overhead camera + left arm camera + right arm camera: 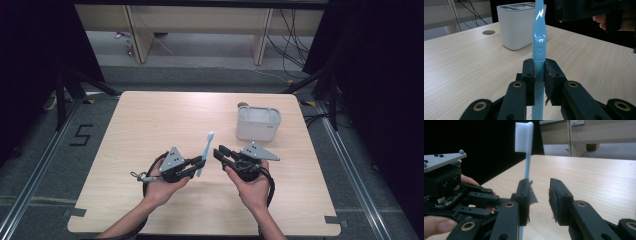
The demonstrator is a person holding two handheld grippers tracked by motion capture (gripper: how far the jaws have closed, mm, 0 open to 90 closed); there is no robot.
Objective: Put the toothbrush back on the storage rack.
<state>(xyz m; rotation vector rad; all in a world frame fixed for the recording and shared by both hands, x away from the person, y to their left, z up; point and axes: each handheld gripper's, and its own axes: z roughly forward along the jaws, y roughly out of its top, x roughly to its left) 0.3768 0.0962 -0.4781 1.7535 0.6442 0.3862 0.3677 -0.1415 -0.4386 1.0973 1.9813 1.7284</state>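
Toothbrush (205, 152), centre frame: light, stiff, slick plastic; left gripper (198, 164) clamps its ribbed handle, right gripper (220, 151) stands part-open, empty.

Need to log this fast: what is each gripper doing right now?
Left gripper: shut on the blue toothbrush.
Right gripper: open, nothing between its jaws.

The surface (150, 125) carries a container (257, 123) toward its far right. A cable hole (243, 105) lies just behind the container's left corner. The left gripper (199, 161) and right gripper (218, 151) sit side by side above the near middle, in front of the container. The toothbrush (205, 152) stands between them, held in the left jaws, head end toward the far side.
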